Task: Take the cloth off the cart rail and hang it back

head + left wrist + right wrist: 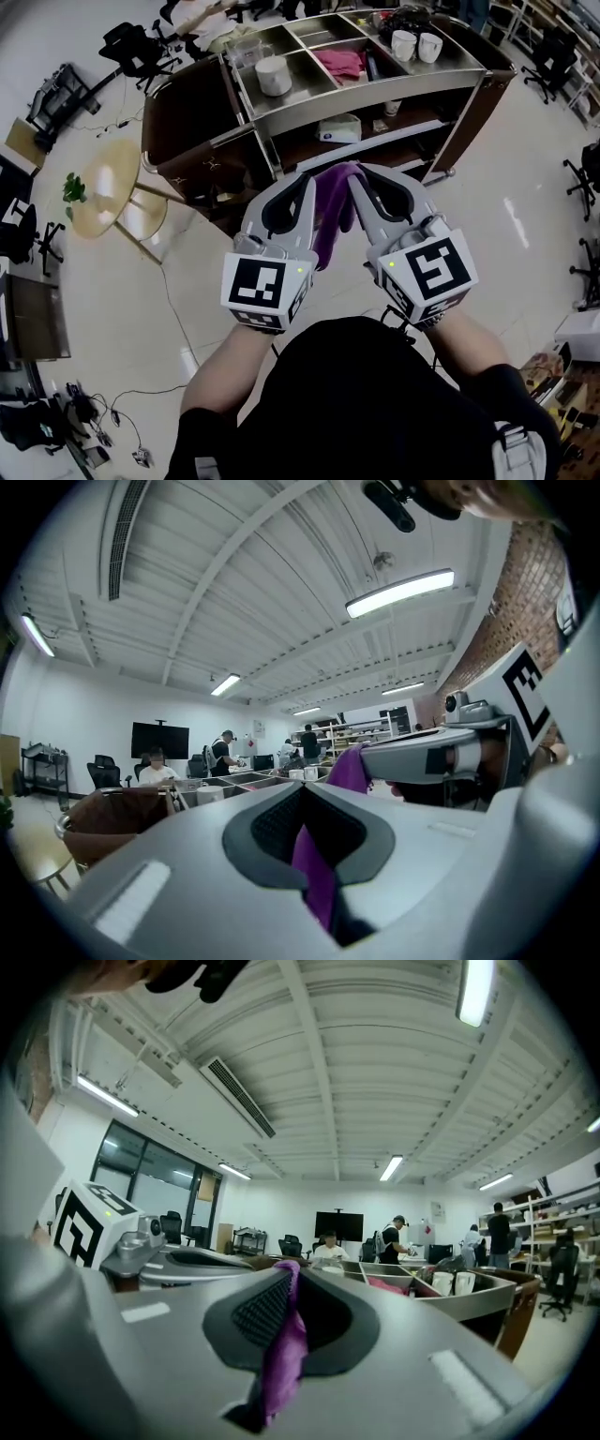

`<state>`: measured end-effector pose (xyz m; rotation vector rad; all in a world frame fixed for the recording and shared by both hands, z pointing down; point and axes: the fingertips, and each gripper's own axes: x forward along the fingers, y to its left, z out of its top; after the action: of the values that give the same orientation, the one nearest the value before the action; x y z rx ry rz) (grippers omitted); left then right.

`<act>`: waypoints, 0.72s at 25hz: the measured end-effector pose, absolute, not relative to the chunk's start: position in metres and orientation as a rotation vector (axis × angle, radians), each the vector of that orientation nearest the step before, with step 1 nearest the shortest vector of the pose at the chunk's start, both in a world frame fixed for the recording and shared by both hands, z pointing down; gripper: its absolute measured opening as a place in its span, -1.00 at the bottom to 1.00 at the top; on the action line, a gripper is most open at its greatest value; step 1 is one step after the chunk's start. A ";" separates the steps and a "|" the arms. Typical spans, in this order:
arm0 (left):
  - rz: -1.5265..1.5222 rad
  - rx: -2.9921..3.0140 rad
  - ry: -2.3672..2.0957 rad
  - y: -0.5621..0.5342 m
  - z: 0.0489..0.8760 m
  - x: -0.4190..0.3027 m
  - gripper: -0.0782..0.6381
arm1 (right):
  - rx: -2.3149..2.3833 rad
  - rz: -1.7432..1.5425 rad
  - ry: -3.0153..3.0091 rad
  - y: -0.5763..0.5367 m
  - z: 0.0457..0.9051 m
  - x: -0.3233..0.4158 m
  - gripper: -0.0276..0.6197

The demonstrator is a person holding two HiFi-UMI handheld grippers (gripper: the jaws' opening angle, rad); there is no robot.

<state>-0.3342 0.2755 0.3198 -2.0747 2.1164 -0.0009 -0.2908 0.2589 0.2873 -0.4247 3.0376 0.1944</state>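
Left hand-held gripper [302, 192] and right hand-held gripper [367, 192] sit side by side at frame centre, tips nearly meeting. Both are clamped shut on the purple cloth [333, 225], a pinched strip showing in each gripper view. The cloth hangs bunched between them, just below the cart [487, 75] filling the upper frame. White cups [415, 45] and a pink rag [340, 63] lie in the cart's top trays.
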 end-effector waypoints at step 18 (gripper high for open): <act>0.029 -2.100 2.096 0.335 0.323 -0.342 -0.79 | -0.454 0.230 3.051 0.317 0.290 -0.302 -0.87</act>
<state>-0.3419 0.3351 0.3234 -2.1002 2.0963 0.0287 -0.3019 0.3172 0.2900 -0.4535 3.0506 0.2301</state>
